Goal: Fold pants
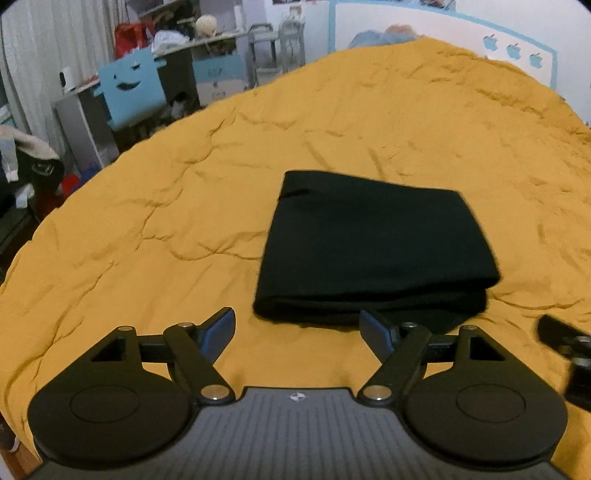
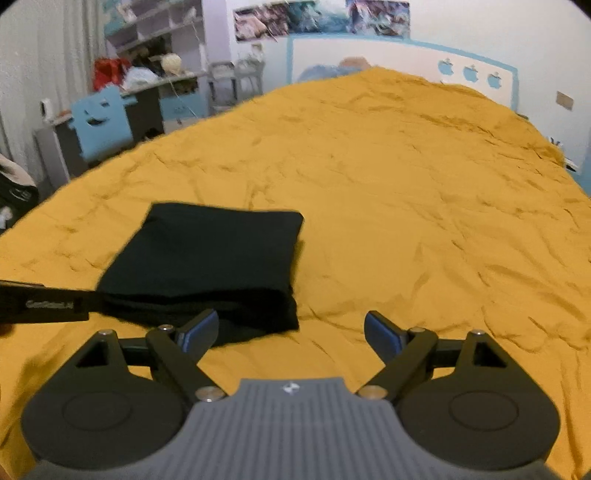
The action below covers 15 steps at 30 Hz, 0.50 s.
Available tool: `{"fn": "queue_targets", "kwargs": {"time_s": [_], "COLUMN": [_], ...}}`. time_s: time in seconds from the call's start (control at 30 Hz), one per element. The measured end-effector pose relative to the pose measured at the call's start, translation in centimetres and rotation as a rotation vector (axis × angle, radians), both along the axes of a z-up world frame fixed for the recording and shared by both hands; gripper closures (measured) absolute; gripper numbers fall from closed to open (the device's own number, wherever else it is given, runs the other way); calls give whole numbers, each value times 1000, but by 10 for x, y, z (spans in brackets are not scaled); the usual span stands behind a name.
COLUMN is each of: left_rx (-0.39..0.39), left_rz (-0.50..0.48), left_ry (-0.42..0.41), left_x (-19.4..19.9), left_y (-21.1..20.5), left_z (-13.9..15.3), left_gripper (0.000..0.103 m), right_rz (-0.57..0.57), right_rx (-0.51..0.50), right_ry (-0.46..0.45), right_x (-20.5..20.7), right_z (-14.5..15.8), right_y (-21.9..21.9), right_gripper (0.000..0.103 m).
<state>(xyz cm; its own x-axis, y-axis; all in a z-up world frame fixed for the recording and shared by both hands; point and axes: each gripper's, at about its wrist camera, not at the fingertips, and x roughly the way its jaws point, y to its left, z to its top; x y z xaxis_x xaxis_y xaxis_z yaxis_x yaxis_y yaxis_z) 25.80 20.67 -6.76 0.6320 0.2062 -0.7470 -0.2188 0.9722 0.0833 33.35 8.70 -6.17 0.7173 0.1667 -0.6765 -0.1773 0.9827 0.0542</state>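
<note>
The black pants (image 1: 373, 251) lie folded into a compact stacked rectangle on the mustard-yellow bedspread (image 1: 147, 229). My left gripper (image 1: 297, 328) is open and empty, just in front of the near edge of the pants. In the right wrist view the pants (image 2: 210, 266) lie ahead and to the left. My right gripper (image 2: 291, 328) is open and empty, its left finger by the near right corner of the pants. The left gripper's body (image 2: 40, 306) shows at the left edge there; part of the right gripper (image 1: 565, 343) shows at the right edge of the left wrist view.
The bed fills most of both views. A headboard (image 1: 443, 26) with blue trim stands at the far end. Left of the bed are a desk with a blue face cutout (image 1: 129, 88), shelves, chairs and clothes (image 1: 26, 162).
</note>
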Motion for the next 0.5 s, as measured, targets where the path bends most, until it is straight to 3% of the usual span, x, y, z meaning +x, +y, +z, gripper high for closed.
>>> {"fn": "queue_targets", "kwargs": {"time_s": [0.2,0.5], "left_rx": [-43,-37], "left_rz": [-20,-47], "left_ry": [-40,-31], "left_x": [-19,-18], "left_y": [-12,-25], "left_z": [4,2], "left_gripper": [12,12], "right_rz": [-46,-68], "right_rx": [-1,0], "right_ry": [52,24], "right_x": [-3,-12], "right_z": [2,11], "right_y": [3,10], "right_gripper": [21,21]}}
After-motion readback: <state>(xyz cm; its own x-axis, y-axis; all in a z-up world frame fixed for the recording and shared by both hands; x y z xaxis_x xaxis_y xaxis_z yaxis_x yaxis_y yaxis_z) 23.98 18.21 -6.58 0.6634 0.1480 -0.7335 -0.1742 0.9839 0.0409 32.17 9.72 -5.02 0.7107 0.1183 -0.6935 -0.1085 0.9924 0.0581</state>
